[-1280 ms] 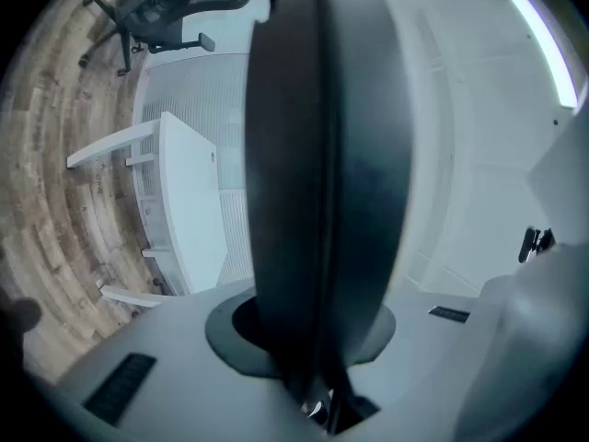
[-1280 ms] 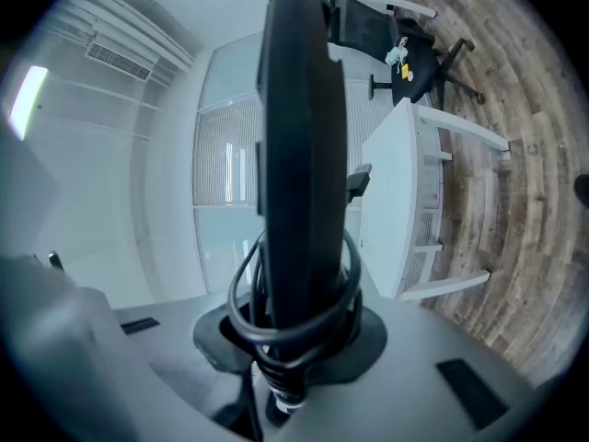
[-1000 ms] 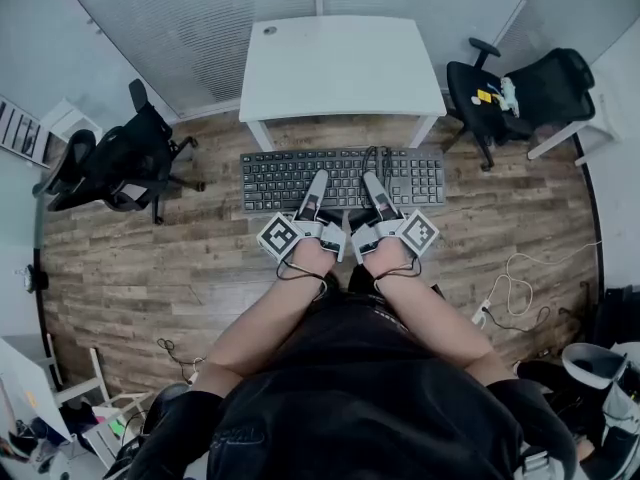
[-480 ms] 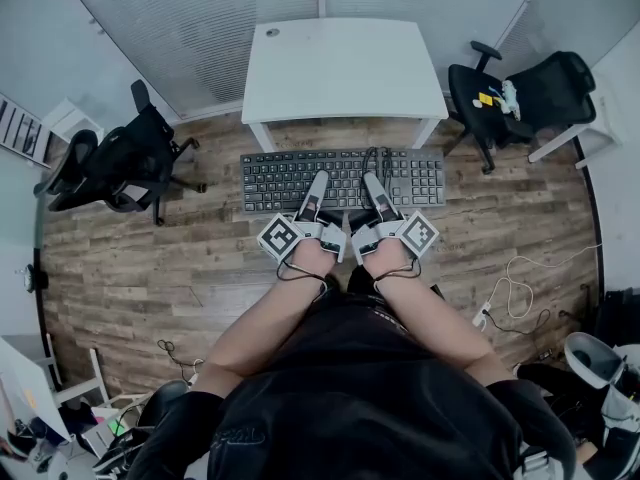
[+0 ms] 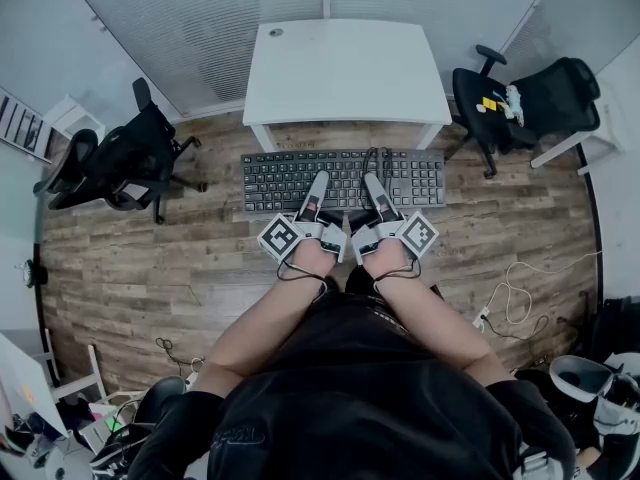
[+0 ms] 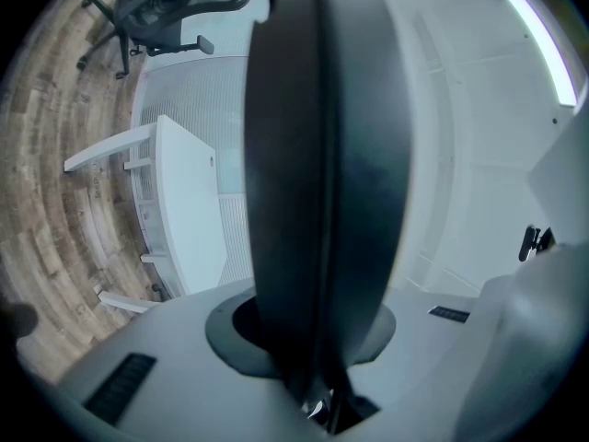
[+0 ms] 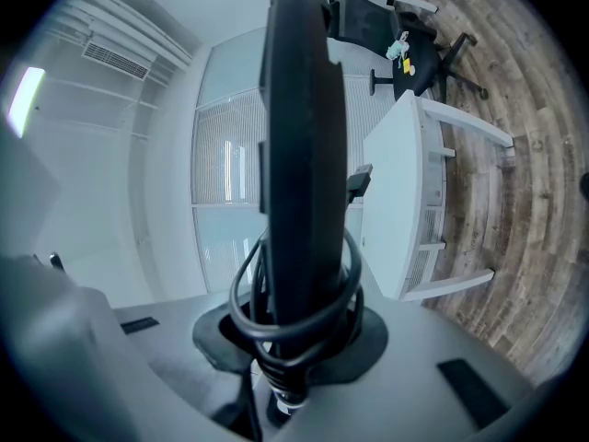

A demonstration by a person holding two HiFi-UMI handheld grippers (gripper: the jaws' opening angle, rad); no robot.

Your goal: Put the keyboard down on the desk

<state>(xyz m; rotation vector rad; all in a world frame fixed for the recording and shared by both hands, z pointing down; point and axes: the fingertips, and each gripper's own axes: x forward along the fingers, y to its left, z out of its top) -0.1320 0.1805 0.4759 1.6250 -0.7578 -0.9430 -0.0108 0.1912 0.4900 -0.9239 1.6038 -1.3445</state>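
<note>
Hands: both forward, side by side; left gripper [image 5: 317,184], right gripper [image 5: 372,184] near level | jaws: each pair clamped on keyboard [image 5: 275,179] near edge | keyboard: held aloft, short of table [image 5: 340,73] | count: 1 keyboard, 1 table, 2 chairs [image 5: 120,163] [image 5: 520,98]

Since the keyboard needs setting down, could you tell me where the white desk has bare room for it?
The whole white desk top looks bare, apart from a small round mark at its far-left corner. The floor beside it is crowded: one black office chair left, another right.
</note>
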